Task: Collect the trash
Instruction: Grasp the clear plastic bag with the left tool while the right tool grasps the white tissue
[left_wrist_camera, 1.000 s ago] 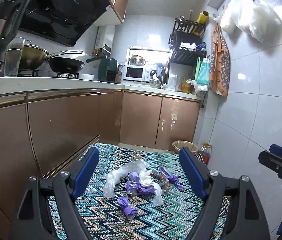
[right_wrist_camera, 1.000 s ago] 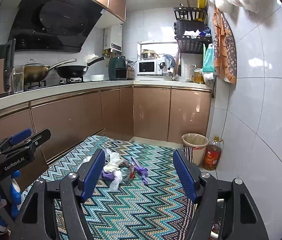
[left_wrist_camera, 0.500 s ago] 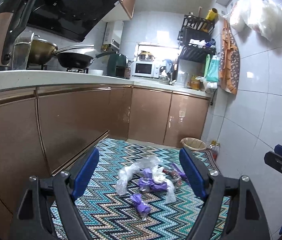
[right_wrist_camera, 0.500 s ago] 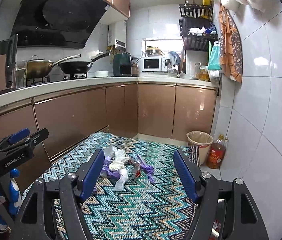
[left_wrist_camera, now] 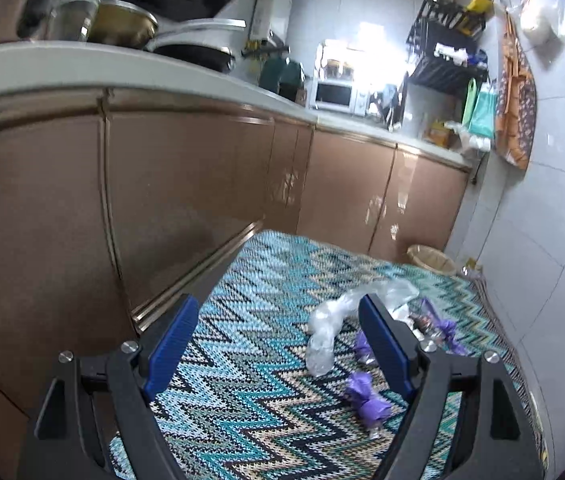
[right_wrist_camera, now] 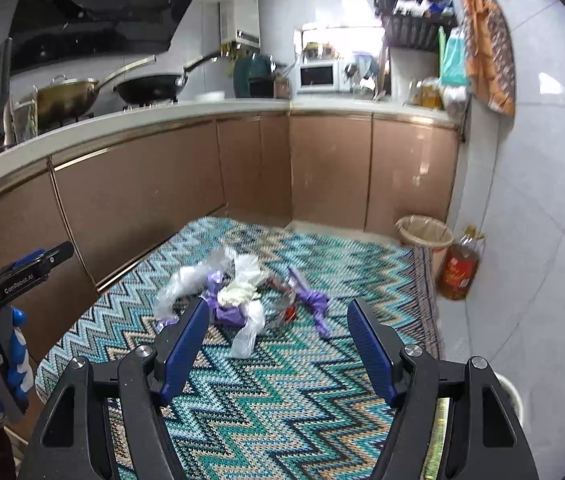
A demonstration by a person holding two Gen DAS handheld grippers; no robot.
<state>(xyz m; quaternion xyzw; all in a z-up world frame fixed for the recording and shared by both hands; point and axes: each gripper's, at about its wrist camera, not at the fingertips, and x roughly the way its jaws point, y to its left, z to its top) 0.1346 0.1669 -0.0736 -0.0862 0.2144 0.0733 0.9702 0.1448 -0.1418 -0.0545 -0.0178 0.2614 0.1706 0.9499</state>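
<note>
The left tongs [left_wrist_camera: 278, 340] are spread wide apart and hold nothing; they hang above the zigzag rug [left_wrist_camera: 250, 400] in the lower middle of the left wrist view. The right tongs [right_wrist_camera: 278, 336] are also wide apart and empty, in the lower middle of the right wrist view.

The trash lies on the rug in one loose group. In the right wrist view it sits in the middle of the frame, just beyond the blue fingertips: a crumpled clear plastic bag [right_wrist_camera: 186, 280], a purple wrapper with white paper [right_wrist_camera: 230, 304], a small wrapper with a red spot [right_wrist_camera: 286, 308] and a knotted purple strip [right_wrist_camera: 314, 304]. In the left wrist view the group is at the lower right, partly hidden behind the right finger, and one purple wrapper [left_wrist_camera: 364, 398] lies apart from the rest, nearer to the camera.

A lined trash bin [right_wrist_camera: 424, 236] stands on the floor at the middle right, against the brown cabinets [right_wrist_camera: 322, 172], with an oil bottle [right_wrist_camera: 458, 268] just beside it (near the tiled wall). The left tongs' handle [right_wrist_camera: 6, 284] shows at the left edge of the right wrist view.
</note>
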